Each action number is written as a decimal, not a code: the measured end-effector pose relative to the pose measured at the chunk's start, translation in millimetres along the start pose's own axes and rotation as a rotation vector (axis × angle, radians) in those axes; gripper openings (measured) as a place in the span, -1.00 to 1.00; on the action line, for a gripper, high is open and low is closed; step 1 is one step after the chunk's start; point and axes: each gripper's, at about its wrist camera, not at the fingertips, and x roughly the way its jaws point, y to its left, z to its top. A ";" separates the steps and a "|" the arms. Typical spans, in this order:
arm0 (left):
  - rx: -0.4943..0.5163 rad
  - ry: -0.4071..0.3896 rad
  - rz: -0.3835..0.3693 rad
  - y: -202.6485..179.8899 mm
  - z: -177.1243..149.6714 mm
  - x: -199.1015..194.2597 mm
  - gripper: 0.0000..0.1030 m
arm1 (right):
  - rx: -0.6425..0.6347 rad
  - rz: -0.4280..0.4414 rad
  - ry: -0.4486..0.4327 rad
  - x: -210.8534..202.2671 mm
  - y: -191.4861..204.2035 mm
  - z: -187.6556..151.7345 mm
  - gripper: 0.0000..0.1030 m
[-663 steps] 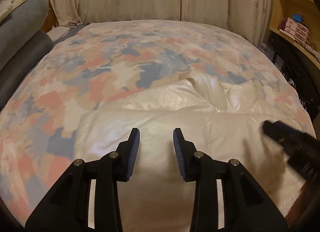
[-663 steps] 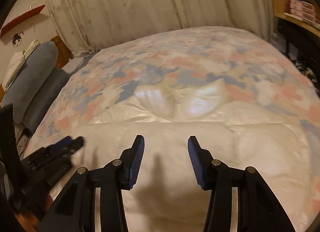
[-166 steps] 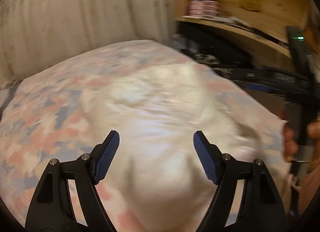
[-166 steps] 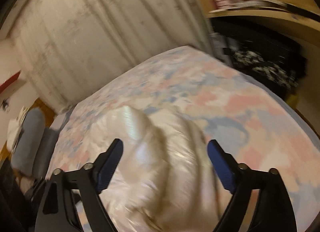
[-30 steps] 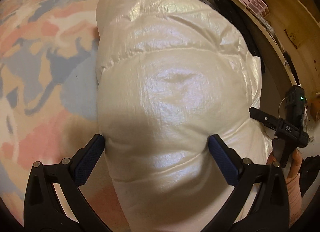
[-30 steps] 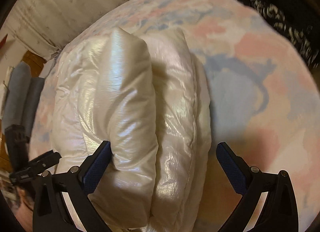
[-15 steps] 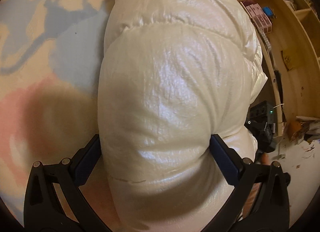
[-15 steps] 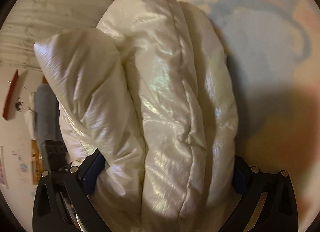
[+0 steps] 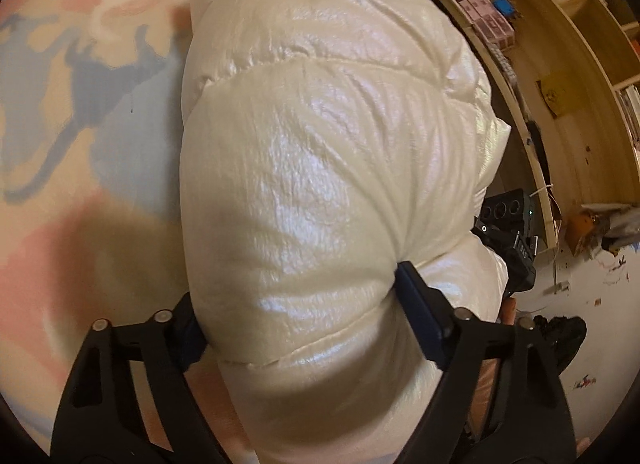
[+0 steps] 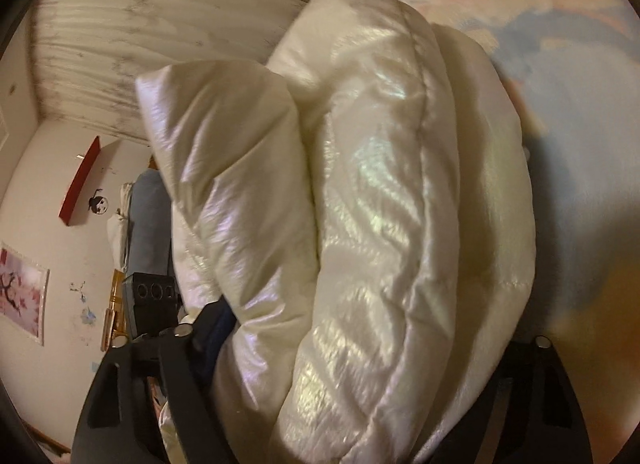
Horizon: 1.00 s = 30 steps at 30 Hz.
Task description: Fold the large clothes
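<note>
Garment: a puffy, glossy cream jacket (image 9: 320, 167), folded into a thick bundle, lying on the bed near its edge.
Bed: covered by a bedspread (image 9: 80, 75) patterned in pink, blue and beige patches; the bundle rests on it.
Left tool (image 9: 308, 324): its jaws are closing on one end of the bundle; both blue pads dig into the padding, which bulges up between them, so it grips the jacket.
Right tool (image 10: 368, 348): its jaws are closing around the other end, across several stacked layers; the left pad presses into the fabric, while the right pad is hidden behind the bulge. It too grips the jacket.
Layers: from the right wrist view, a loose folded flap (image 10: 224, 167) stands up beside the main roll.
Each tool from the other's view: the black camera block of the other tool shows just past the jacket's edge.
Surroundings: wooden shelves (image 9: 560, 75) with boxes and books to one side; pale curtain (image 10: 140, 23) and a wall with a picture (image 10: 22, 296) to the other.
</note>
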 end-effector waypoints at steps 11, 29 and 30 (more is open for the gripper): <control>0.081 -0.122 0.038 -8.5 14.4 -62.6 0.32 | -0.105 0.026 -0.050 -13.5 60.0 7.7 0.42; 0.113 -0.335 0.233 135.9 163.5 -294.9 0.30 | -0.218 0.160 -0.005 141.4 202.4 104.1 0.42; 0.117 -0.343 0.243 144.2 172.1 -301.4 0.30 | -0.221 0.173 -0.004 155.9 209.4 111.9 0.42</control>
